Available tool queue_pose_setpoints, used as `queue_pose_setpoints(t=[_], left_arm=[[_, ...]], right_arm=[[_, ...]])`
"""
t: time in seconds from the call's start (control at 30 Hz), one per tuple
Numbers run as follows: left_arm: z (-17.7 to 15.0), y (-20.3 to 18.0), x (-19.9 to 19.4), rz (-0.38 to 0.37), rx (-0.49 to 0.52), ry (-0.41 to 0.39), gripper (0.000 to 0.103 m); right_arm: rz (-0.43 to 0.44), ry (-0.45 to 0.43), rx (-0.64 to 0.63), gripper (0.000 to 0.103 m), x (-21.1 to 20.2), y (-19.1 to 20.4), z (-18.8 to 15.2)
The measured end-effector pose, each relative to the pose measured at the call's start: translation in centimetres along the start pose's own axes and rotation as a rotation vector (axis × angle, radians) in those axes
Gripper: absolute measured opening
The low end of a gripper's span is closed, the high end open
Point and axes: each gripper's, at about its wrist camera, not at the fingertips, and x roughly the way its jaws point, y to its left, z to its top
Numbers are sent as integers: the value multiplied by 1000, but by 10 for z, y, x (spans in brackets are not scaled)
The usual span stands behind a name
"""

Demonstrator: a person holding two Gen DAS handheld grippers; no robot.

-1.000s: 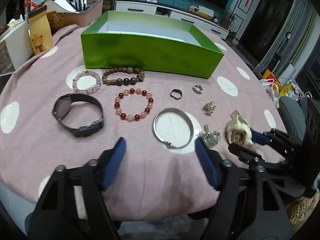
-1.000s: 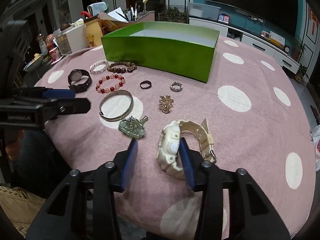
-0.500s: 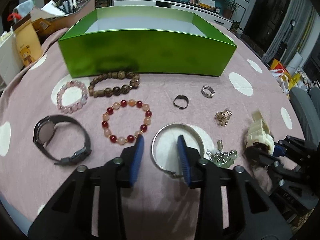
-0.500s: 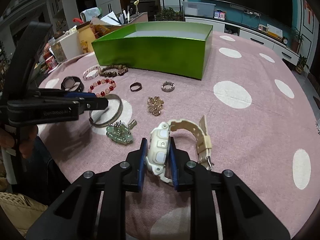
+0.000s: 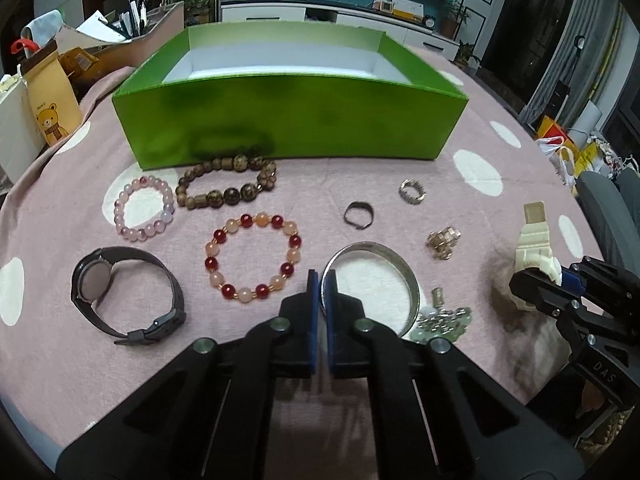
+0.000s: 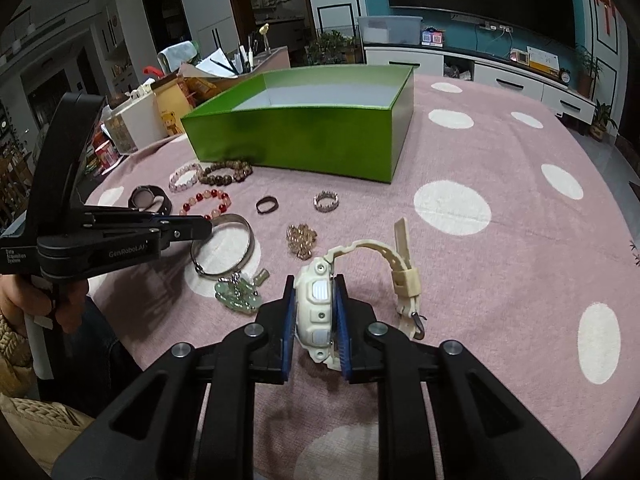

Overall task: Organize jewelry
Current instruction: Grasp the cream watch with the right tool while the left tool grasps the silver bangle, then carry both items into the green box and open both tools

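Note:
My left gripper (image 5: 321,280) is shut on the near-left rim of the silver bangle (image 5: 404,272), which lies on the pink cloth. My right gripper (image 6: 314,284) is shut on the cream watch (image 6: 318,304), also in the left wrist view (image 5: 534,256). The open green box (image 5: 292,120) stands behind the jewelry, its white floor bare. Loose on the cloth are a red and orange bead bracelet (image 5: 252,256), a pink bead bracelet (image 5: 142,208), a brown wooden bead bracelet (image 5: 228,184), a black watch (image 5: 124,296), a dark ring (image 5: 359,216), a silver ring (image 5: 412,191), a gold charm (image 5: 442,242) and a green trinket (image 5: 440,320).
The round table (image 6: 500,240) has a pink cloth with white dots. Clutter stands past its far-left edge: a bear-print bag (image 5: 50,104), boxes and pens. A chair (image 5: 608,208) is at the right.
My left gripper moved forward and shut onto the bangle's rim. My right gripper shut on the cream watch, which now stands on edge between its pads.

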Motion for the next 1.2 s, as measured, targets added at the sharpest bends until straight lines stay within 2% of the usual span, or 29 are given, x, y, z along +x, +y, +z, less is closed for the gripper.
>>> queue_pose_setpoints(t=[0.4,0.73,1.0,1.2], left_arm=[[33,5,-45,-26,-14,-118,3],[81,27,-64,18,-33,-200,3],[129,52,-54,54,-71,-218,3],[157,62,-28,79,-86,-196,4]], right_arm=[[-3,-70,-28,18,-22,8,34],[-30,-128,-84,18,-20,11,79],[-30,-170,-108,18,-3,12,125],[-15,-155,-101,18,29,8,158]])
